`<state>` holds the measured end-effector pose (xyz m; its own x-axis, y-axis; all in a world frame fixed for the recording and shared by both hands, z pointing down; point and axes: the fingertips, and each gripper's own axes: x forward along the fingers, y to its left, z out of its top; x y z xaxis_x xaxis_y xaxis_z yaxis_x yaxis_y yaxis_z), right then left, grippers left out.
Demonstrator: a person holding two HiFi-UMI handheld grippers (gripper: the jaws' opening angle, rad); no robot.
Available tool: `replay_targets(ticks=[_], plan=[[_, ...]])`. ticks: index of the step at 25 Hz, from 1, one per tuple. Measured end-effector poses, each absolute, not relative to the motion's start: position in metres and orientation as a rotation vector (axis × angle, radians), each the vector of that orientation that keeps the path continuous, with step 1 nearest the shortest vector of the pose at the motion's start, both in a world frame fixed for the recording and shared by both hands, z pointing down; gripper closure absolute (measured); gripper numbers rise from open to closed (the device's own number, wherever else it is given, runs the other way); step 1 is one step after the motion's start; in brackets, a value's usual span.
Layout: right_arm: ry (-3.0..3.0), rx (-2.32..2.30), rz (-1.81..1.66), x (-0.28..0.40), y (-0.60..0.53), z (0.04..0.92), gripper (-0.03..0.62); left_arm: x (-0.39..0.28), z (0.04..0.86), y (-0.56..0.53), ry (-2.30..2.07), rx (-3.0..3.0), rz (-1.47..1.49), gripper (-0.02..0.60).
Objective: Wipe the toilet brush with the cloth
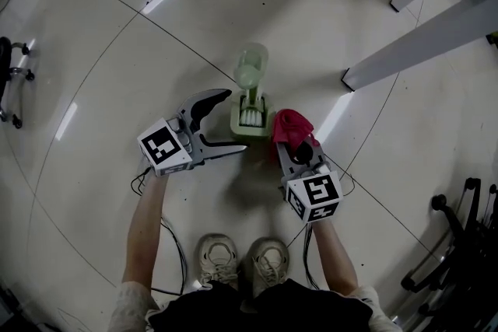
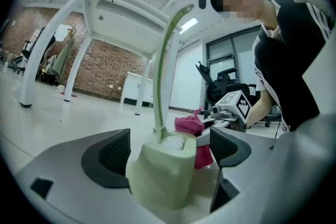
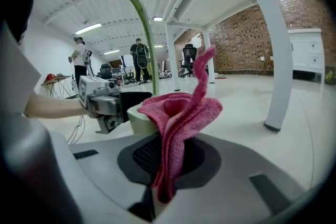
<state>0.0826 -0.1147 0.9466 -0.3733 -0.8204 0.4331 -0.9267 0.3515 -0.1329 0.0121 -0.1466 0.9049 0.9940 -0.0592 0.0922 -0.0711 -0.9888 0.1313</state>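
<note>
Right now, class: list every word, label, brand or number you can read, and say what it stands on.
No words or numbers can be read.
The left gripper and right gripper carry only black-and-white square markers; the brush, holder and cloth show no print.

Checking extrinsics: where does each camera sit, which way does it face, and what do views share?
Head view: on the person's head, looking steeply down at the floor; forearms, shoes, left gripper and right gripper show.
Left gripper view: low on the left gripper, looking along its open jaws at the brush holder between them; the torso shows right.
Right gripper view: on the right gripper, facing the left one, jaws shut on the pink cloth; an arm shows left.
Shared: both gripper views show the brush handle, from opposite sides.
</note>
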Motion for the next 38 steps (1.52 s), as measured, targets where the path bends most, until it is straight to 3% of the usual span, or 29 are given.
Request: replay_targets(ticks=[8, 25, 31, 38], plan=[[-2.411, 1.426, 0.649, 0.046, -0.081, 0.956, 0.562, 0.027, 0.926, -0.143, -0.004, 3.001, 0.245, 0.129], [-2.480, 1.453, 0.395, 0.098, -0.187, 0.939, 0.563, 0.033, 0.919, -0.082, -0.009, 2.925, 0.122, 0.129], [-2.633, 1.202, 0.473, 0.095, -0.199, 0.944, 0.562, 0.034, 0.922, -0.086, -0.056, 2.888, 0.091, 0.129], [-2.681, 1.211, 0.586, 0.093, -0.172, 0.947, 0.562, 0.034, 0.923, -0.087, -0.074, 2.892, 0.094, 0.129]])
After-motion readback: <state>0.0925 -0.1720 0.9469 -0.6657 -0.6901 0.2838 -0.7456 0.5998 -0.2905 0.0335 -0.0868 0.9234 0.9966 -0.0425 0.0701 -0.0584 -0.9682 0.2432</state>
